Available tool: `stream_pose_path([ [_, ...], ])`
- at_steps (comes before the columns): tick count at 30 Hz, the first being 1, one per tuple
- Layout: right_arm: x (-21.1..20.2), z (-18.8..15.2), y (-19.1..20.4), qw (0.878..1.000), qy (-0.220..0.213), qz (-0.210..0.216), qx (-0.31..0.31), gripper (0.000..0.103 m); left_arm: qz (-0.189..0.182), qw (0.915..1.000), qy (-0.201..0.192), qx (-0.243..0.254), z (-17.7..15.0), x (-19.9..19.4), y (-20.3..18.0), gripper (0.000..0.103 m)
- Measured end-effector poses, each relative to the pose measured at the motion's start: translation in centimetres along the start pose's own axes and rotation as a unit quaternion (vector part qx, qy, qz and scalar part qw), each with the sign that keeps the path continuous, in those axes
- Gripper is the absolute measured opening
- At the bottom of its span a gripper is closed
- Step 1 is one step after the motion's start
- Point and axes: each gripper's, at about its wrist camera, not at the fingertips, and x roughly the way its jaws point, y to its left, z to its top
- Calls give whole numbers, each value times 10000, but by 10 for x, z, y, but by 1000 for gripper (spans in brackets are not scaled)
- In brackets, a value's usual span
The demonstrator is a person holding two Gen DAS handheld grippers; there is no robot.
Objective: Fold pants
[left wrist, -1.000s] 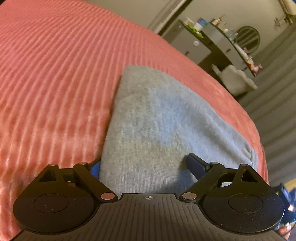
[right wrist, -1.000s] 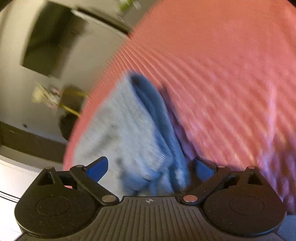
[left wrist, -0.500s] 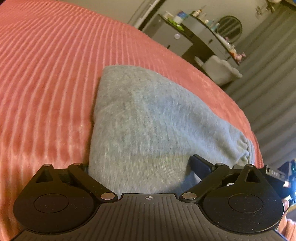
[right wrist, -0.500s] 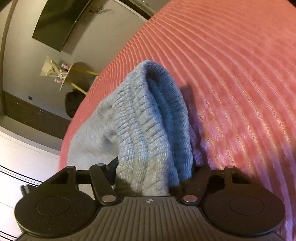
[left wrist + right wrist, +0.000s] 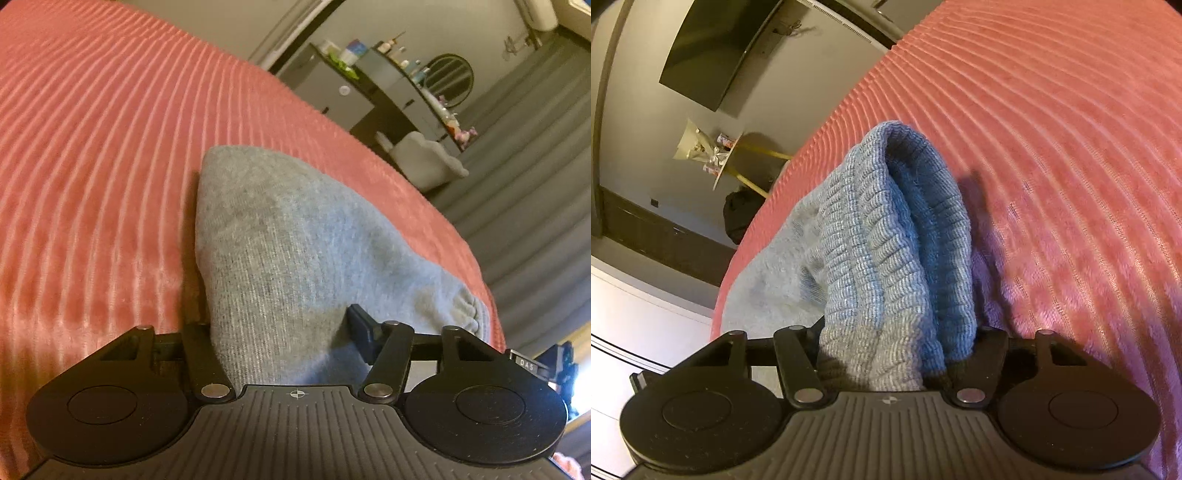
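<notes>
- While your left tool [image 5: 280, 325] has just closed onto the grey sweatpants [image 5: 295, 251], lower centre, it grips plain fabric.
- Your right tool [image 5: 897, 343] clamps their ribbed waistband [image 5: 894, 236] over the coral bedspread [image 5: 1071, 147].

- Left gripper [image 5: 280, 325]: fingers have just been closing and now pinch the grey pants [image 5: 295, 240].
- Right gripper [image 5: 897, 347]: fingers have just been closing onto the ribbed waistband [image 5: 897, 240] (earlier blurred).

Both grippers point downward. The left gripper [image 5: 282, 325] has just been closing on grey cloth; the right gripper [image 5: 895, 345] pinches ribbed cloth.
</notes>
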Motion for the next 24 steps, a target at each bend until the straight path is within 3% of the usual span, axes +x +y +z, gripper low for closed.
stream_pose_path([
  [4,2,2,-2,9999,-7,45,112,68,81,9999,33,118,0,5,-7,77],
  [5,3,2,-1,9999,-35,30,156,68,128,9997,-11,183,-1,5,-9,72],
  [9,1,-6,14,9985,-374,-362,-158,57,-69,9996,-250,-106,1,-7,-7,33],
  [13,-3,-9,44,9944,-742,-519,-554,52,-79,9990,-427,-89,6,-16,-18,29],
  [18,-20,8,63,9913,-1084,-262,-693,52,-105,9979,-630,125,26,-15,-45,30],
  [20,-24,20,68,9890,-1248,-332,-715,53,59,9977,-665,103,37,-9,-53,37],
  [21,-25,26,68,9886,-1311,-358,-649,59,363,9970,-677,107,41,-6,-57,50],
  [22,-26,33,65,9881,-1381,-385,-557,69,749,9945,-721,107,43,-4,-61,57],
  [23,-30,40,63,9856,-1528,-547,-478,74,1144,9899,-823,142,43,-5,-65,59],
  [24,-38,44,61,9794,-1791,-803,-467,86,1482,9842,-940,223,40,-7,-69,62],
])
